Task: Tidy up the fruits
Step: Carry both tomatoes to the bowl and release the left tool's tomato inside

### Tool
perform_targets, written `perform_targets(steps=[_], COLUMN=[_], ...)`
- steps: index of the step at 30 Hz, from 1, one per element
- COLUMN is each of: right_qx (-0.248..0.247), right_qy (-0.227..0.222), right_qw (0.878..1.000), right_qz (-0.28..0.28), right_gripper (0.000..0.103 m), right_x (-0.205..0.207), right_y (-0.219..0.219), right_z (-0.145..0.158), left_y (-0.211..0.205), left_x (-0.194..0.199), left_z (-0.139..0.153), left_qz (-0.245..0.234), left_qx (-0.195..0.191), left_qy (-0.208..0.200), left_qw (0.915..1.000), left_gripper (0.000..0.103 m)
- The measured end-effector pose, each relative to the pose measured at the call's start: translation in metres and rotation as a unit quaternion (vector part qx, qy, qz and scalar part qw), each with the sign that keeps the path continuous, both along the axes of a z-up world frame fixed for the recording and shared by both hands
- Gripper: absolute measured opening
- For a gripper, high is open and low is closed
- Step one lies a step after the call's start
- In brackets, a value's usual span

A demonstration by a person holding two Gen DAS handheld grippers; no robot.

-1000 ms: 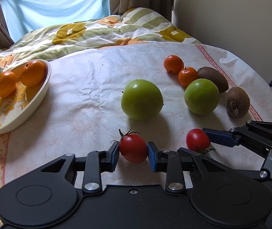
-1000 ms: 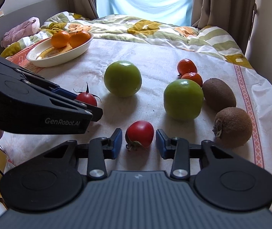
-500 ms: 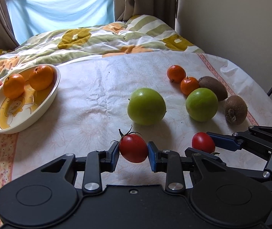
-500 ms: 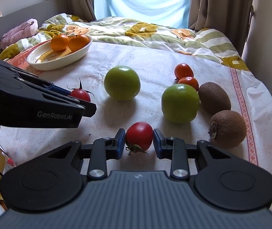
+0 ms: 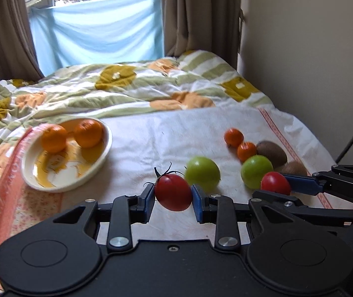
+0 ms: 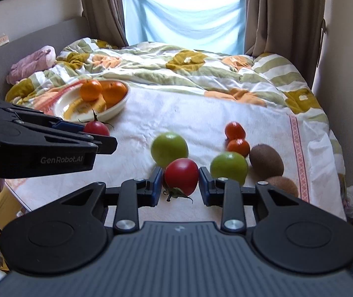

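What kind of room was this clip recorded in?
Most likely a bedroom: a bed with a floral quilt, a padded headboard, and a curtained window. The fruit lies on a cloth spread over the bed.

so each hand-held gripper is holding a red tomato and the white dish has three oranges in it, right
Not quite: the white dish holds two oranges, not three, as the left wrist view shows: one orange and a second orange beside it. The rest stands: the left hand-held gripper grips a red tomato, and the right hand-held gripper grips another red tomato.
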State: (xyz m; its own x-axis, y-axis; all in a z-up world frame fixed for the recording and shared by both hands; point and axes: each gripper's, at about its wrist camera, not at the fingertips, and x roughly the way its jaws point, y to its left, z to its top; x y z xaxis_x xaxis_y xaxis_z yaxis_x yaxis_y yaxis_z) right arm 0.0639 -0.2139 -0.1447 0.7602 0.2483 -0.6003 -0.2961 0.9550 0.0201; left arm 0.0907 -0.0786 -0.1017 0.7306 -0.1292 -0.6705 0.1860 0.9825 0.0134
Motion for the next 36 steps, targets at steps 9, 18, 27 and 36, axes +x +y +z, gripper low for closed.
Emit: perform_targets(steps=[9, 18, 27, 36], right_qx=[0.019, 0.039, 0.031, 0.027], right_qy=[-0.009, 0.015, 0.052, 0.086], right_qw=[0.999, 0.998, 0.998, 0.996], right_qz=[0.027, 0.037, 0.026, 0.004], right_gripper=[0.046, 0.046, 0.046, 0.046], right_x=[0.023, 0.073, 0.138, 0.191], right_y=[0.037, 0.105, 0.179, 0.222], right_z=[0.049, 0.061, 0.042, 0.017], left_y=[0.057, 0.130, 0.195, 0.222], left_x=[0.001, 0.038, 0.098, 0.158], left_z=[0.043, 0.051, 0.028, -0.023], left_qz=[0.055, 0.091, 0.073, 0.032], left_qx=[-0.005, -0.004, 0.000, 0.014], left_qy=[-0.036, -0.040, -0.004, 0.043], left_qw=[0.9978, 0.9950, 0.9973, 0.9985], left_gripper=[0.035, 0.035, 0.035, 0.035])
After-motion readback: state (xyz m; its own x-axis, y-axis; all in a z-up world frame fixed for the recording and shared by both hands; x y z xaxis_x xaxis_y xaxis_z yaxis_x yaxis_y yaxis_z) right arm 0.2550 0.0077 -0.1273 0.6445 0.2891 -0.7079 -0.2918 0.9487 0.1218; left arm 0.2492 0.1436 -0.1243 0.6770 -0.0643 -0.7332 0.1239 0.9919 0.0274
